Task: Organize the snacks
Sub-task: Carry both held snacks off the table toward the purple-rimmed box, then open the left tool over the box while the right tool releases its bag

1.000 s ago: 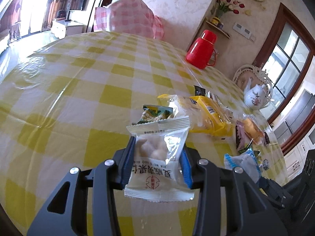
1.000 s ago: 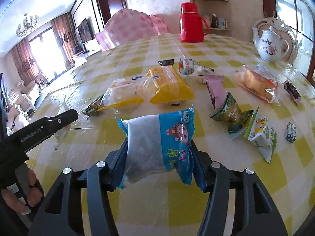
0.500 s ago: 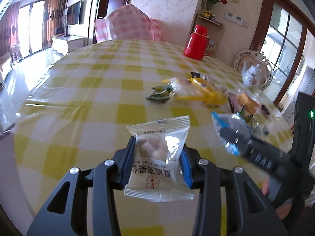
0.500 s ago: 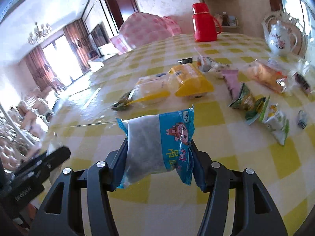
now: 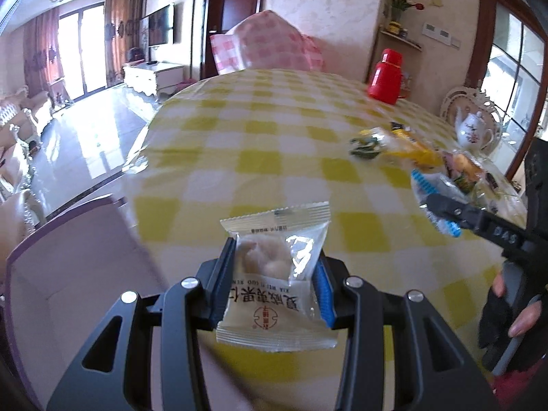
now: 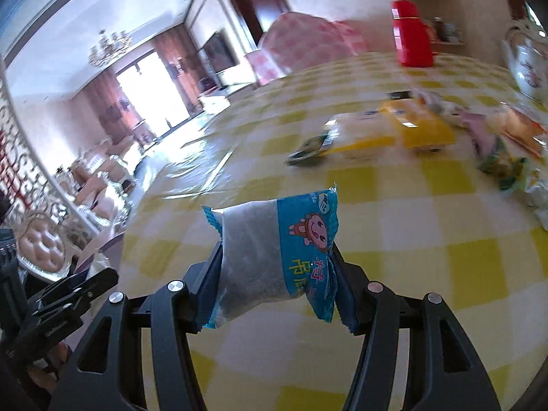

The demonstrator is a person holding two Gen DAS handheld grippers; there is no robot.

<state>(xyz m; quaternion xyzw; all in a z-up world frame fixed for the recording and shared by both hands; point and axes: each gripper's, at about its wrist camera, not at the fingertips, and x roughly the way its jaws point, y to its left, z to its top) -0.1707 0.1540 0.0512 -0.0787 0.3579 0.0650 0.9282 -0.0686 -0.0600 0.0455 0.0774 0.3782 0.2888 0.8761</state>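
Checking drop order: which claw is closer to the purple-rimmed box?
Left. The left claw is right by the purple-rimmed box; the right claw is farther off, over the table.

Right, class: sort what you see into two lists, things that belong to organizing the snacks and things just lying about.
Job:
- white snack packet, in left hand-held gripper
- blue snack packet, in right hand-held gripper
- loose snacks
- purple-edged box

Lying about:
- red flask
- teapot

Motion blur smears the snack pile (image 6: 411,130); the teapot (image 6: 527,65) is cut off.
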